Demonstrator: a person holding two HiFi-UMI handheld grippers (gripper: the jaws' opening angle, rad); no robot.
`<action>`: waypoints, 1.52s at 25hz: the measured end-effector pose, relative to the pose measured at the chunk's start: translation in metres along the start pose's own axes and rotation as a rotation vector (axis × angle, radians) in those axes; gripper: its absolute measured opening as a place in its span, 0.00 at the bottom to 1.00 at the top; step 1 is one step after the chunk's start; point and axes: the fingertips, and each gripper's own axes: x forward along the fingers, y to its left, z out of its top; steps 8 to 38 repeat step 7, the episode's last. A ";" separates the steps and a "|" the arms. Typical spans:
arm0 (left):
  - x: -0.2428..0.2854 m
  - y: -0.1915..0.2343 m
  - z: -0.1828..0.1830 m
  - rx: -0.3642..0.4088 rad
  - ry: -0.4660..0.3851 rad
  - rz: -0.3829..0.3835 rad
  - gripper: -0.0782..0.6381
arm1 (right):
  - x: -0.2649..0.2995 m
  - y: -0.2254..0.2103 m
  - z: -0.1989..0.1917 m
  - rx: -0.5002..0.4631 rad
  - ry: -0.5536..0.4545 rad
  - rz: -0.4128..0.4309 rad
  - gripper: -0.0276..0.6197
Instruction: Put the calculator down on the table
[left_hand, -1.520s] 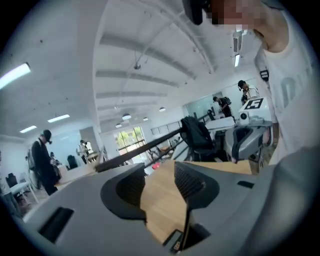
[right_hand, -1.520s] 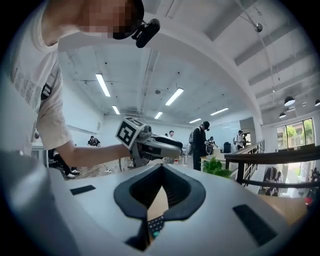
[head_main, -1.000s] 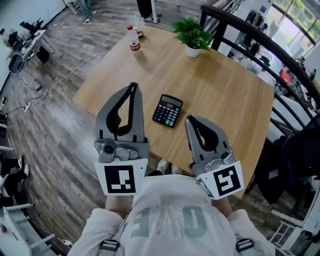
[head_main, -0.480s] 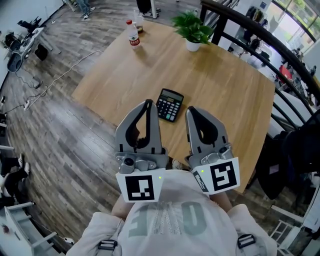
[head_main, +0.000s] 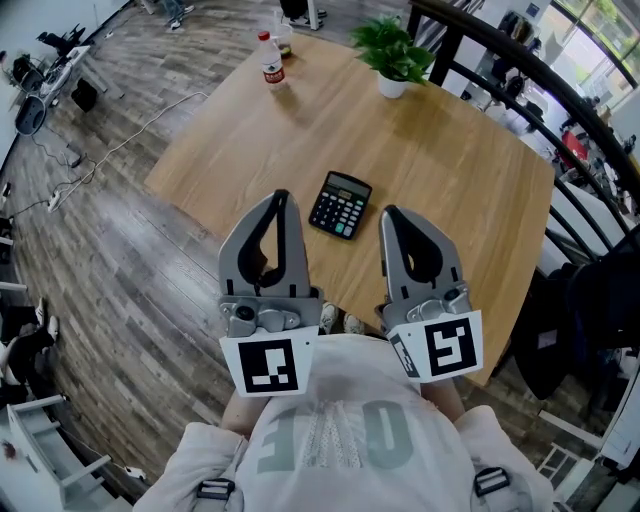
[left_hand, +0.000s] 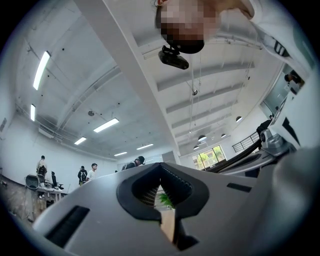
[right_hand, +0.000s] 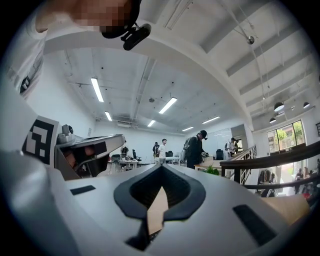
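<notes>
Left gripper, right gripper: both closed, empty, held nr body. Calculator flat on surface, nr front edge, apart from both. Risk: stray nudge could slide it off edge.

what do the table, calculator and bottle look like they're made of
Table: looks like wood or wood laminate, pale and matte, with straight grain lines.
Calculator: probably plastic, with a dark casing, rows of keys and a grey screen.
Bottle: likely clear plastic, with a see-through body, red cap and red label.
</notes>
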 end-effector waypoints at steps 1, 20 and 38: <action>0.001 -0.001 -0.002 0.008 0.011 -0.010 0.12 | 0.000 0.000 0.000 0.000 0.000 0.000 0.07; 0.001 0.002 -0.009 0.010 0.031 -0.013 0.12 | 0.004 0.001 -0.002 -0.006 0.003 0.002 0.07; 0.001 0.002 -0.009 0.010 0.031 -0.013 0.12 | 0.004 0.001 -0.002 -0.006 0.003 0.002 0.07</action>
